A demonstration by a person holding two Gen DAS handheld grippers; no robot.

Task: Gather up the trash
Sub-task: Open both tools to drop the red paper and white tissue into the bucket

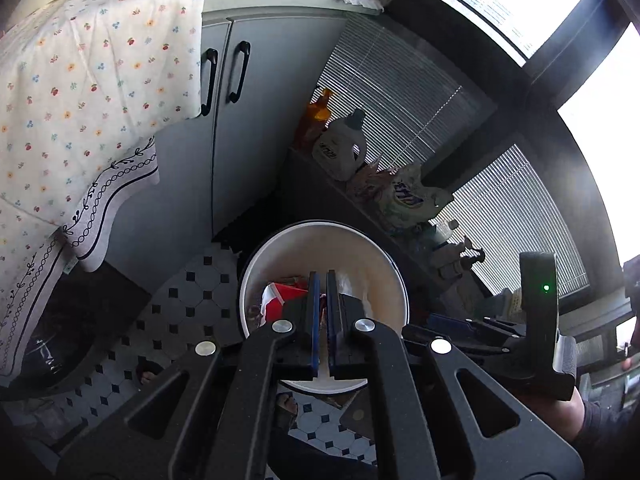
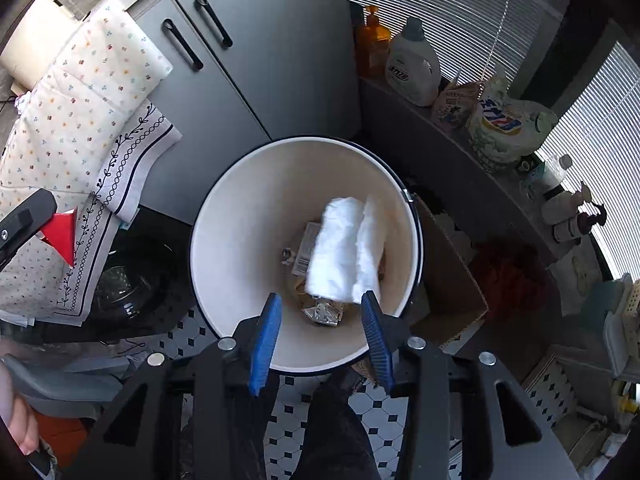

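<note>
Trash is what we are gathering, and most of it already lies at the bottom of the white bin on the tiled floor: a white crumpled paper, a printed wrapper and a foil scrap. Our right hand-held gripper hangs over the bin's near rim with its blue fingers spread wide and nothing between them, so we judge its piece is delivered. Our left hand-held gripper has its fingers pressed nearly together on a red wrapper, which the right view shows off to the bin's left, over the patterned cloth. To finish well, we should carry that wrapper over the middle of the bin before opening, and keep both tools apart.
</note>
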